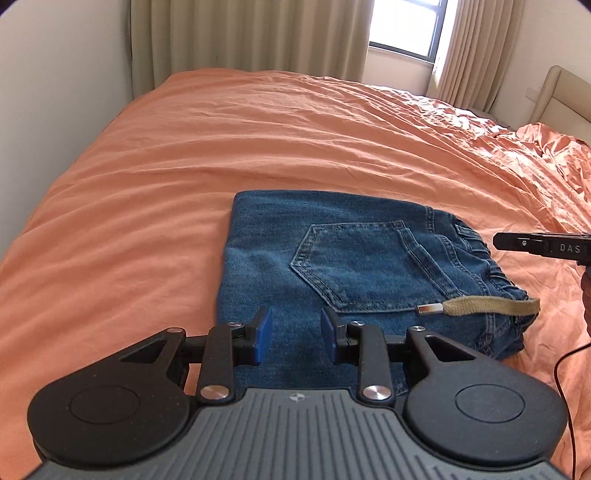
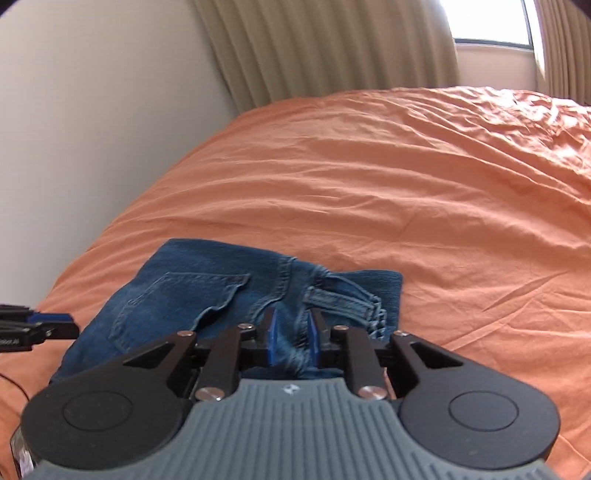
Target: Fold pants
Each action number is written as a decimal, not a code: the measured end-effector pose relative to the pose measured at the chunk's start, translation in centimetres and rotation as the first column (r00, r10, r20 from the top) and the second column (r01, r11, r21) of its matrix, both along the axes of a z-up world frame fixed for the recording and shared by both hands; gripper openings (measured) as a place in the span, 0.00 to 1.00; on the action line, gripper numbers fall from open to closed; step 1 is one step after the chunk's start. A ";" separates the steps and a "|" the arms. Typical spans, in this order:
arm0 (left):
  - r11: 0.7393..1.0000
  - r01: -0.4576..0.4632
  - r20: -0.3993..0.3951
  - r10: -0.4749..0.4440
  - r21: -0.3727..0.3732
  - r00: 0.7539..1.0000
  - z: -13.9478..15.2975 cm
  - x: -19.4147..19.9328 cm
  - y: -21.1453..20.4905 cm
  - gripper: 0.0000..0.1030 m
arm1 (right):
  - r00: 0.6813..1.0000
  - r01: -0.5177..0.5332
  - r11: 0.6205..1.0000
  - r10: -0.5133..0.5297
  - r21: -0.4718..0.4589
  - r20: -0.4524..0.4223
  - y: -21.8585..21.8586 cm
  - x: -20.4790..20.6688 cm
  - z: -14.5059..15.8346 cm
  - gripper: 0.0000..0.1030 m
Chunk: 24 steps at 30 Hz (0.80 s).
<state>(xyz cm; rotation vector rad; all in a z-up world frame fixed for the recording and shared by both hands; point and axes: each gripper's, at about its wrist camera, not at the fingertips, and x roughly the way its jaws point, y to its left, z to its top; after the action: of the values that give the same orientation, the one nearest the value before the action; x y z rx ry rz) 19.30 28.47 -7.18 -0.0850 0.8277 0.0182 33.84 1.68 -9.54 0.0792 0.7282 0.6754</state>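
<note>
Blue denim pants (image 1: 332, 266) lie folded into a compact rectangle on the orange bed, back pocket up, with a tan drawstring (image 1: 484, 307) trailing off the waistband at the right. My left gripper (image 1: 295, 332) is open and empty above the near left part of the pants. My right gripper (image 2: 291, 336) is open over the waistband side of the pants (image 2: 207, 295), nothing between its pads. Part of the right gripper shows at the right edge of the left wrist view (image 1: 543, 245); the left gripper shows at the left edge of the right wrist view (image 2: 37, 326).
The orange bedsheet (image 1: 258, 147) covers the whole bed, rumpled at the far right (image 1: 546, 147). A white wall (image 1: 44, 92) runs along the left side, beige curtains (image 1: 251, 33) and a window (image 1: 406, 26) behind. A black cable (image 1: 569, 369) hangs at the right.
</note>
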 end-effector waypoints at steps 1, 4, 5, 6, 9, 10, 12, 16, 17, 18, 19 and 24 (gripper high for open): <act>1.000 -0.001 0.012 0.001 0.002 1.000 -0.2 -0.3 -0.5 0.34 | 1.000 -0.021 1.000 0.021 -0.004 0.023 0.6 -1.3 0.1 0.17; 0.999 -0.003 0.041 0.004 -0.032 0.999 -0.8 -0.4 -1.8 0.34 | 0.996 -0.032 0.998 0.037 -0.055 0.083 2.8 -3.9 -0.7 0.18; 0.999 -0.013 0.042 0.014 -0.040 0.999 -1.2 -0.3 -2.3 0.34 | 0.996 -0.032 0.997 0.038 -0.071 0.083 3.3 -4.3 -1.3 0.18; 0.999 -0.020 0.023 0.021 -0.039 1.000 -1.8 -0.1 -2.8 0.34 | 0.996 -0.022 0.997 0.028 -0.078 0.080 3.6 -4.5 -2.0 0.18; 0.999 -0.035 -0.060 0.036 0.008 0.998 -4.3 0.6 -3.9 0.34 | 1.000 -0.012 0.995 0.015 -0.100 0.022 4.0 -4.2 -4.3 0.23; 0.999 -0.046 -0.088 0.046 0.008 0.995 -5.2 0.7 -3.9 0.34 | 1.000 -0.020 0.994 0.021 -0.107 0.011 4.0 -4.0 -4.9 0.23; 0.999 -0.042 -0.093 0.043 0.017 0.995 -6.4 0.7 -3.8 0.34 | 0.999 -0.032 0.993 0.031 -0.117 -0.008 4.0 -3.5 -5.8 0.23; 0.998 -0.064 -0.107 0.067 0.029 0.992 -5.8 1.0 -4.1 0.34 | 0.998 -0.022 0.992 0.014 -0.121 -0.067 4.1 -2.1 -5.2 0.24; 0.997 -0.062 -0.109 0.066 0.045 0.992 -5.3 1.1 -4.3 0.34 | 0.997 -0.025 0.991 0.015 -0.128 -0.074 4.2 -2.0 -4.8 0.24; 0.996 -0.061 -0.107 0.067 0.061 0.992 -4.8 1.0 -4.6 0.34 | 0.997 -0.026 0.991 0.016 -0.134 -0.073 4.1 -2.0 -4.2 0.27; 0.995 -0.063 -0.099 0.070 0.071 0.993 -4.0 0.8 -4.8 0.34 | 0.998 -0.018 0.989 0.010 -0.143 -0.060 4.1 -2.3 -3.2 0.34; 0.994 -0.066 0.027 0.064 0.084 0.998 2.3 -2.0 -5.5 0.35 | 0.998 -0.023 0.994 0.028 -0.103 0.048 2.1 -4.8 2.9 0.50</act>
<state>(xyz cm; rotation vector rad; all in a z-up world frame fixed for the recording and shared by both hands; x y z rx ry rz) 17.35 22.96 -4.89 -0.0318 0.7983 0.1139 29.06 3.73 -6.65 -0.0412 0.7163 0.6610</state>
